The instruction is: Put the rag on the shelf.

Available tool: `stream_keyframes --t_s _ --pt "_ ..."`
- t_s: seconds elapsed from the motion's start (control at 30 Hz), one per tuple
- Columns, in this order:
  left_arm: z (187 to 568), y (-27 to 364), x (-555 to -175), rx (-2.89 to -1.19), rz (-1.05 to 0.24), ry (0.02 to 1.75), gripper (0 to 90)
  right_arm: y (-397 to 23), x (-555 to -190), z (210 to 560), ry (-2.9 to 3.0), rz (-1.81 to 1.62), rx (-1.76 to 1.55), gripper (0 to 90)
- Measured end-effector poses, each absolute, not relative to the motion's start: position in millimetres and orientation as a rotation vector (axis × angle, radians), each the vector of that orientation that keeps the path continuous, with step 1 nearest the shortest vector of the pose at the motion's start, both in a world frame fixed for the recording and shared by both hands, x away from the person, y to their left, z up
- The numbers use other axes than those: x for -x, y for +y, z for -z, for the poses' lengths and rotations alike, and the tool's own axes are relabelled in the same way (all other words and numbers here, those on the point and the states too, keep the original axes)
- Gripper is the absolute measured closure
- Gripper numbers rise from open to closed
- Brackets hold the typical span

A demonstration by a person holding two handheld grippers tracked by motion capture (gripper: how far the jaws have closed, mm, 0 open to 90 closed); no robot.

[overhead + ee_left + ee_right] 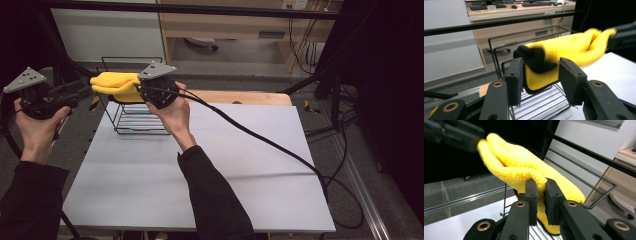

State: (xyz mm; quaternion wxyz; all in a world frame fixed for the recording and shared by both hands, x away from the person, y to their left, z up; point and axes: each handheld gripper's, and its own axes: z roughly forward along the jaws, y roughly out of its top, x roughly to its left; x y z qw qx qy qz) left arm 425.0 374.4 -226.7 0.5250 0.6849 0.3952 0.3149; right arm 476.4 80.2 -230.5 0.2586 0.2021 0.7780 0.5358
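A folded yellow cloth hangs in the air above a black wire basket at the table's far left. My right gripper is shut on the cloth's right end; in the right gripper view its jaws pinch the yellow fabric tightly. My left gripper is at the cloth's left end. In the left gripper view its jaws stand apart, with the cloth's end hanging loosely between them. The cloth stretches away to the other gripper.
The white table top stretches in front and to the right of the basket. A black cable trails from the right gripper across the table. A black frame bar crosses behind the basket, with wooden furniture beyond.
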Motion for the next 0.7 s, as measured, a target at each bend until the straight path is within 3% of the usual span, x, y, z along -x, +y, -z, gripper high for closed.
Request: stream_keyframes --t_s 0.2,0.47,0.7 --pt "227 367 -432 -1.653 -0.722 0.965 59.9 83 -473 239 2.124 -1.406 -0.513 80.7" --pt "250 362 -449 -1.7 -0.64 1.064 82.2 84 -473 247 2.158 -1.373 -0.501 76.8" --pt "257 362 -453 -1.698 -0.647 1.073 87.0 80 -472 247 2.193 -1.43 -0.533 64.4"
